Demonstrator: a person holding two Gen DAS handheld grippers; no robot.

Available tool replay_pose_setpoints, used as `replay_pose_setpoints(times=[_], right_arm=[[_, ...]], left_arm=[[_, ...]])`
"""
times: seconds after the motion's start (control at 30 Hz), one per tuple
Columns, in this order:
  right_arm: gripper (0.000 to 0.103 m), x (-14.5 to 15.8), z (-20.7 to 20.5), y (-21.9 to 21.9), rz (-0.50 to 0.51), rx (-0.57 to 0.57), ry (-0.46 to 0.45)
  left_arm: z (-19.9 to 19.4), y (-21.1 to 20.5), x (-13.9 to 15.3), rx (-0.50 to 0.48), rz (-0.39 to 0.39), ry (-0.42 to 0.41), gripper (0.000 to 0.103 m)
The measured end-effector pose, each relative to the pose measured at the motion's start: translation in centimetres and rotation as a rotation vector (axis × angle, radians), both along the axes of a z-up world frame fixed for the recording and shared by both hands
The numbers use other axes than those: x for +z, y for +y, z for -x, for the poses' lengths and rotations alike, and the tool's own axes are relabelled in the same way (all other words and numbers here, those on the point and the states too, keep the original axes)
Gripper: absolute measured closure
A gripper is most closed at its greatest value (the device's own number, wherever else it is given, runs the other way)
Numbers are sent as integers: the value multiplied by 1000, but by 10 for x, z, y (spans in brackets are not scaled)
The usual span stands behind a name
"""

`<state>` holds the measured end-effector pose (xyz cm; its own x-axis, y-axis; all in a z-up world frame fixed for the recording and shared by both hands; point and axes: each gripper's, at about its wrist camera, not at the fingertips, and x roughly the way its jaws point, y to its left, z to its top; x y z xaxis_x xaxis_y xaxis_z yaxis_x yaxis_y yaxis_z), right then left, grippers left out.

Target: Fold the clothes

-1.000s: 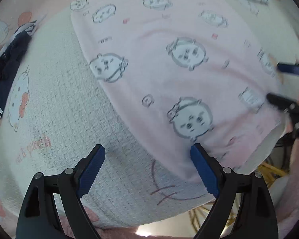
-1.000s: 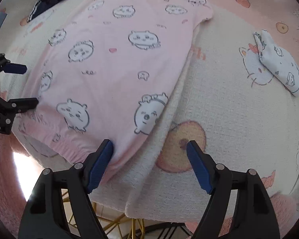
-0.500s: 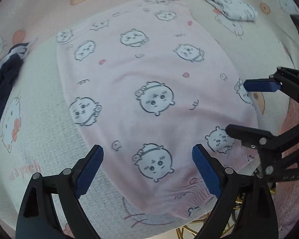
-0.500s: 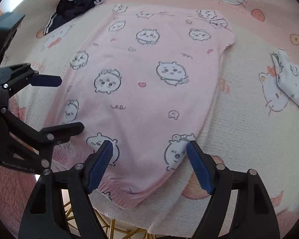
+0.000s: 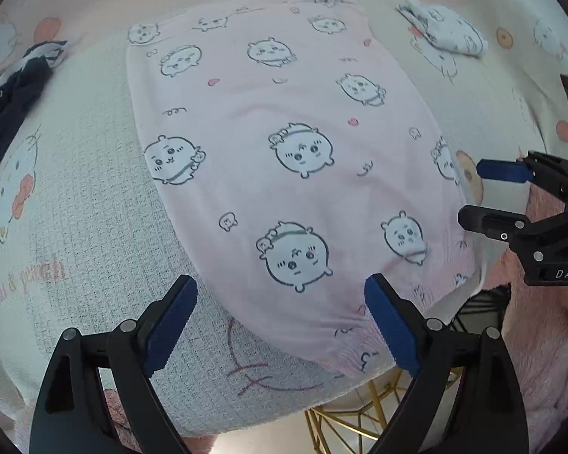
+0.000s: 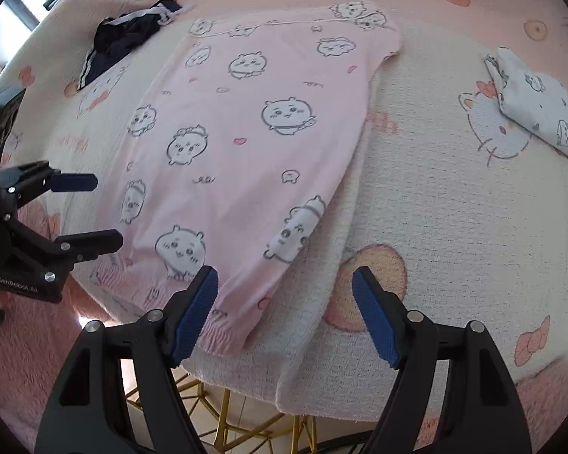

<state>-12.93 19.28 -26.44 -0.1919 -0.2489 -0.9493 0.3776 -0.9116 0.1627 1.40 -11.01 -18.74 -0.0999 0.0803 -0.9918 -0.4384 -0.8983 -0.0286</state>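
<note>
On the bench, under a cream and pink cartoon-cat blanket (image 6: 435, 196), a pink garment (image 5: 284, 159) printed with round white animal faces lies spread flat, its ribbed hem at the near edge of the bench and its long axis running straight away from both grippers toward the far side. Left gripper (image 5: 280, 325) hangs just short of the hem's left half, jaws wide apart and gripping nothing; one blue pad sits over bare blanket, the other over the hem. Right gripper (image 6: 284, 317) stands off the hem's right corner, jaws likewise spread and empty, with one pad over the cloth edge and the other over blanket. Each hand is thus nearest its own hem corner; neither touches fabric as far as can be seen. Garment looks smooth, few wrinkles, right side edge slanting inward toward a short sleeve or shoulder at the far end. White printed bundle (image 6: 537, 102) lies well apart to the right, looking already folded; dark striped garment (image 6: 128, 38) is heaped at far left. Whether the pink piece awaits a fold or has been narrowed once cannot be settled.
</note>
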Motion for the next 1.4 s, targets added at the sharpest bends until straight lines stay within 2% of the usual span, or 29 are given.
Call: replay_pose_setpoints(times=[0.13,0.3,0.43,0.47,0.57,0.63,0.7,0.73,0.77,0.8,0.87,0.93,1.03,1.07,1.13,1.2,1.3,1.4], right_arm=[[28,-24,-3,-10,-132,38,-31],[28,-10,-9,14,-70,3,-54],[28,-5,0,34,-103,-75,-33],[28,-5,2,35,-89,-80,-38],[28,-8,4,21,-85,-42,-45],[28,-15,0,10,-155,18,-54],[28,-18,-1,17,-170,11,-88],[28,-17,0,26,-152,-12,-106],[28,-15,5,34,-143,-37,-110],[28,-11,11,42,-140,-60,-100],[28,0,28,53,-130,-97,-60],[28,11,55,58,-117,-135,-16],[28,20,99,56,-103,-174,40],[28,20,116,52,-99,-181,51],[28,21,148,45,-92,-193,74],[28,19,176,36,-92,-187,92],[28,6,206,23,-130,-119,90],[29,-19,214,13,-208,-19,56]], left_arm=[[3,0,-5,32,21,-2,11],[-17,1,-4,76,-30,-48,11],[-15,-16,7,144,-36,-2,11],[-17,-6,12,161,-51,8,11],[-13,30,2,161,-3,5,11],[-10,53,-6,158,35,2,11],[-4,128,-22,140,82,8,11],[-2,151,-25,141,81,8,11],[-1,156,-21,149,50,19,11],[0,155,-16,159,11,33,11],[9,162,-5,167,-19,92,11],[24,178,3,158,-12,167,11],[50,209,5,135,-30,194,11],[57,186,16,124,-30,195,11],[117,142,19,91,-26,202,11],[133,143,12,77,-23,201,11],[144,145,3,68,-20,192,11],[143,135,-3,64,10,175,11]])
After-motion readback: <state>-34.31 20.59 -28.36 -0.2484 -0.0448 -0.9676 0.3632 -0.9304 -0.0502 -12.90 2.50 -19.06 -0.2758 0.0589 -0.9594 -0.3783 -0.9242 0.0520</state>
